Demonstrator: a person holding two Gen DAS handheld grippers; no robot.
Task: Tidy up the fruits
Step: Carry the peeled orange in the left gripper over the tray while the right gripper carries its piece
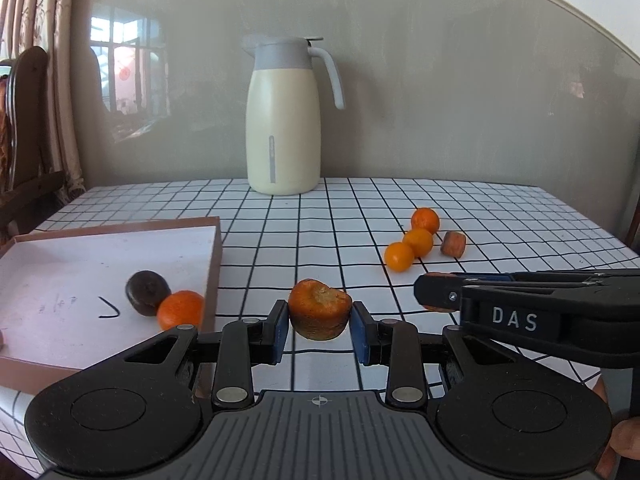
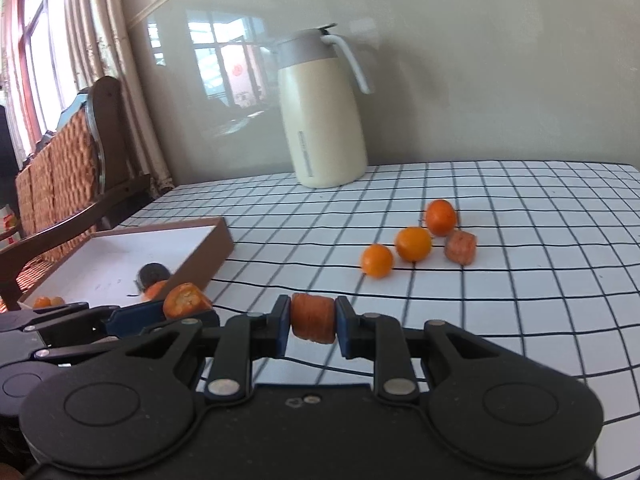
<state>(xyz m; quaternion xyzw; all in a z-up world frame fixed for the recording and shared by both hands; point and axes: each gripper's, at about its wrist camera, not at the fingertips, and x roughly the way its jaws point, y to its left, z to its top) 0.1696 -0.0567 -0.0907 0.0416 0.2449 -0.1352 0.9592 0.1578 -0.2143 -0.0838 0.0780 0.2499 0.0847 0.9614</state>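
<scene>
My left gripper point(image 1: 320, 322) is shut on a cut orange fruit piece point(image 1: 319, 314) just right of the brown box point(image 1: 212, 264); the piece also shows in the right wrist view point(image 2: 186, 300). My right gripper point(image 2: 312, 320) is shut on an orange cylindrical piece point(image 2: 313, 318). The right gripper reaches in from the right of the left wrist view point(image 1: 436, 292). The box holds a dark round fruit point(image 1: 147, 293) and an orange point(image 1: 180, 309). Three small oranges point(image 1: 416, 242) and another cut piece point(image 1: 453, 244) lie on the table at the right.
A cream thermos jug point(image 1: 282, 120) stands at the back of the checked tablecloth point(image 1: 500, 224) against the wall. A wooden chair point(image 2: 68, 168) and curtains are at the left. Small orange fruits point(image 2: 47, 302) lie in the box's near corner.
</scene>
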